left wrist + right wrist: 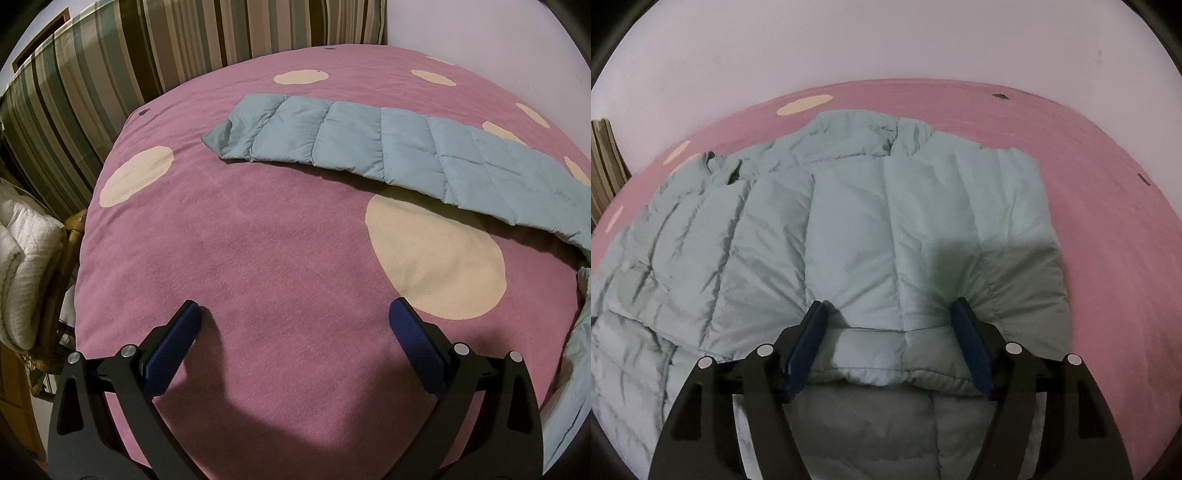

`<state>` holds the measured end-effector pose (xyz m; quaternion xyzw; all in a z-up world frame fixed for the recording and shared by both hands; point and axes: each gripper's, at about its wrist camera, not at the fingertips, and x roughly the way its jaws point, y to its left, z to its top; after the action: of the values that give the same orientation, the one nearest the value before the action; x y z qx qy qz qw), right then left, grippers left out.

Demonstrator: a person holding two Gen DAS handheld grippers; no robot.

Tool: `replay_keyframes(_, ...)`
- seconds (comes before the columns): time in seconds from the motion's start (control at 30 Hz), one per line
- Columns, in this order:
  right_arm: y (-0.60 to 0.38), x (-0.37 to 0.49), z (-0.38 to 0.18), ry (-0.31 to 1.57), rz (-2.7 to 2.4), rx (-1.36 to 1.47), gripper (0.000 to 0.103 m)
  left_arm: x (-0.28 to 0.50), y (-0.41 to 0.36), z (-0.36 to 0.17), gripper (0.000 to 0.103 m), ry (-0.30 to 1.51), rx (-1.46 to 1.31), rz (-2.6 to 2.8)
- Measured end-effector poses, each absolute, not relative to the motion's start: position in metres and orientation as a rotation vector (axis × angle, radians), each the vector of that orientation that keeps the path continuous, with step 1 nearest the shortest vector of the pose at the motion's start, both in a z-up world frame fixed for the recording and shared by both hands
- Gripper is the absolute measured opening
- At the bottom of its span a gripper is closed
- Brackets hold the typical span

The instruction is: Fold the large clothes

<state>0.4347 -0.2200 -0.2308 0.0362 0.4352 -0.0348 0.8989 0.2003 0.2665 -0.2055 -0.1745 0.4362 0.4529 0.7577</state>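
While the left gripper [295,317] hovers over bare bedding with its blue-padded fingers [173,343] spread wide and nothing between them, a pale blue quilted puffer jacket [849,229] lies flat on a pink blanket with cream spots [258,240] covering a bed. From the left wrist view only one long sleeve [369,144] of the jacket shows, stretched across the far half of the blanket, its grey cuff [216,134] pointing left; the sleeve runs out of the frame at the right edge, so where it joins the body is cut off. A striped cushion [147,48] stands against the wall beyond the bed, and a white folded quilt [26,258] sits at the left, partly out of view.

From the right wrist view, the right gripper [888,310] sits low over the jacket's body, fingers wide apart, with a puffed fold of fabric lying between them. Whether the fingertips press into the cloth or merely rest beside it is hard to tell. The jacket's collar [905,136] lies at the far end, and its near hem is hidden under the gripper frame.
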Motion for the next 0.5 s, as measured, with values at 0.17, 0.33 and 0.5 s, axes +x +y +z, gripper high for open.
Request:
replay_keyframes(0.17, -0.219, 0.434, -0.232, 0.902, -0.070, 0.068, 0.073, 0.195, 0.270, -0.202, 0.101, 0.939, -0.401, 0.940)
replay_keyframes(0.33, -0.219, 0.432, -0.233, 0.899, -0.065, 0.063, 0.075, 0.188, 0.288, -0.189, 0.101, 0.901, -0.397, 0.891)
replay_keyframes(0.5, -0.217, 0.430, -0.233, 0.894, -0.066, 0.061, 0.076, 0.189, 0.326, -0.174, 0.101, 0.831, -0.363, 0.910)
